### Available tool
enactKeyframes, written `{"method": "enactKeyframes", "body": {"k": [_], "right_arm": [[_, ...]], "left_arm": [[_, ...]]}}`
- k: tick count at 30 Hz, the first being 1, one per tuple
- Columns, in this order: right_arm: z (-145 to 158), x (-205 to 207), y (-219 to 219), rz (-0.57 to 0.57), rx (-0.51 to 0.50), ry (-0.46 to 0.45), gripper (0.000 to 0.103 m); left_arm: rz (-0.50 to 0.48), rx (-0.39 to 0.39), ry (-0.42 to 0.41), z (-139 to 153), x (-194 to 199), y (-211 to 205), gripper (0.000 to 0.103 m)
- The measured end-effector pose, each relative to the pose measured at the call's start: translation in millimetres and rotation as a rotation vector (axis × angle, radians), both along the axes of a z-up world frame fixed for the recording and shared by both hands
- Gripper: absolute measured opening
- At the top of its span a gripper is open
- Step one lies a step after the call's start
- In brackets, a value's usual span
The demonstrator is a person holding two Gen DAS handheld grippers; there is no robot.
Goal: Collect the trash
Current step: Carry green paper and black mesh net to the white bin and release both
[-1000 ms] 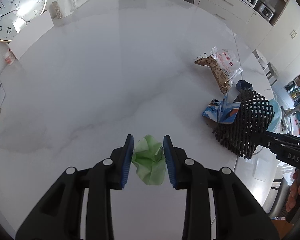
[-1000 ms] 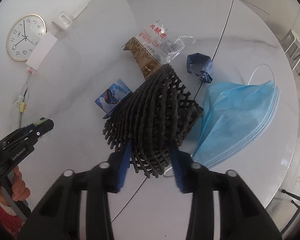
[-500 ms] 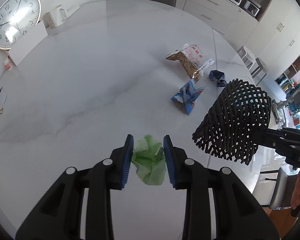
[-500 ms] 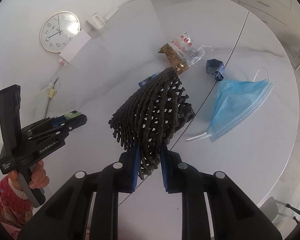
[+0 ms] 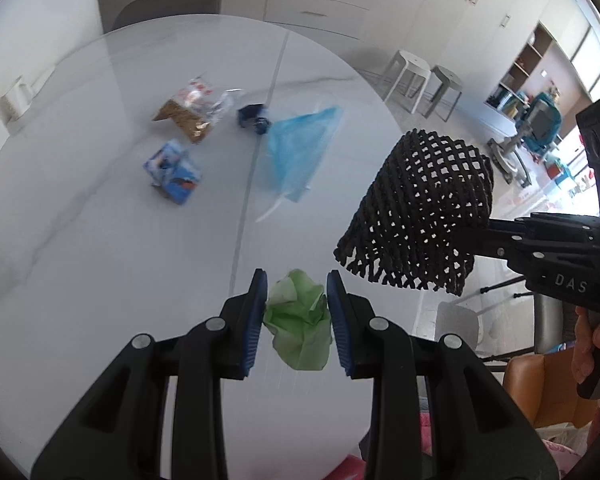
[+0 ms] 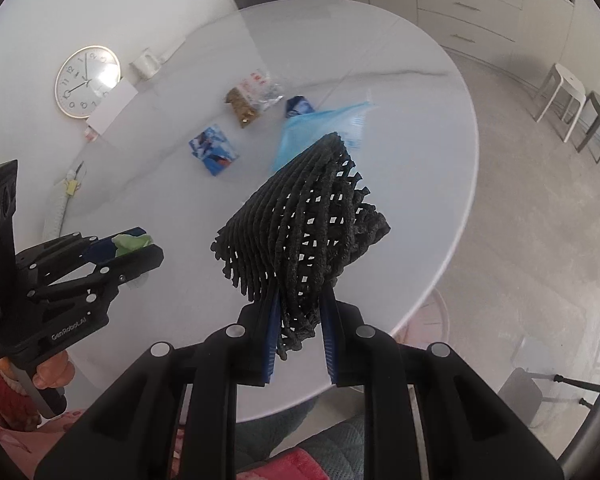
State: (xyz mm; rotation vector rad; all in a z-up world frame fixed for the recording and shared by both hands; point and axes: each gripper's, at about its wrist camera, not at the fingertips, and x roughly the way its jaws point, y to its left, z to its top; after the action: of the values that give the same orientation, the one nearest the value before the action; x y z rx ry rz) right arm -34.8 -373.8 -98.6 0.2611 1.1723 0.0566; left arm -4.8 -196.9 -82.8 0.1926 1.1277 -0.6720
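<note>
Crumpled green paper, black foam net: both held aloft.

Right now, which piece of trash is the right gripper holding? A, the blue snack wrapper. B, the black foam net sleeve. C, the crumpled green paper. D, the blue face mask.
B: the right gripper is shut on the black foam net sleeve, lifted off the table, while the blue face mask lies on the table and the crumpled green paper sits in the left gripper.
</note>
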Motion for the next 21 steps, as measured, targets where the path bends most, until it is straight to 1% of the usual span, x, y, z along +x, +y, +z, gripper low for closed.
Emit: {"method": "enactKeyframes", "body": {"k": [2, 5, 8, 10, 15, 19, 21], "right_arm": [[-2, -17, -26, -0.028, -0.006, 0.004, 0.02], [-10, -43, -66, -0.052, -0.007, 0.014, 0.02], [-21, -63, -104, -0.053, -0.009, 0.029, 0.02], [-29, -75, -130, -0.052, 0.002, 0.04, 0.02], [-47, -94, -182, -0.041, 0.013, 0.061, 0.02], [-67, -100, -207, -0.003, -0.001, 0.089, 0.02], [-80, -100, -215, 0.016, 0.001, 0.105, 0.02]], "left_arm": [[-0.04, -0.004, -0.007, 3, -16, -30, 0.031], [-0.075, 0.0, -0.012, 5, -41, -77, 0.031], [-0.083, 0.015, -0.014, 3, -64, -120, 0.031], [-0.079, 0.037, -0.008, -4, -79, -148, 0.031], [-0.063, 0.118, 0.001, -38, -108, -204, 0.031], [-0.036, 0.213, 0.005, -81, -120, -238, 0.031], [-0.025, 0.246, 0.009, -101, -121, -248, 0.031]]}}
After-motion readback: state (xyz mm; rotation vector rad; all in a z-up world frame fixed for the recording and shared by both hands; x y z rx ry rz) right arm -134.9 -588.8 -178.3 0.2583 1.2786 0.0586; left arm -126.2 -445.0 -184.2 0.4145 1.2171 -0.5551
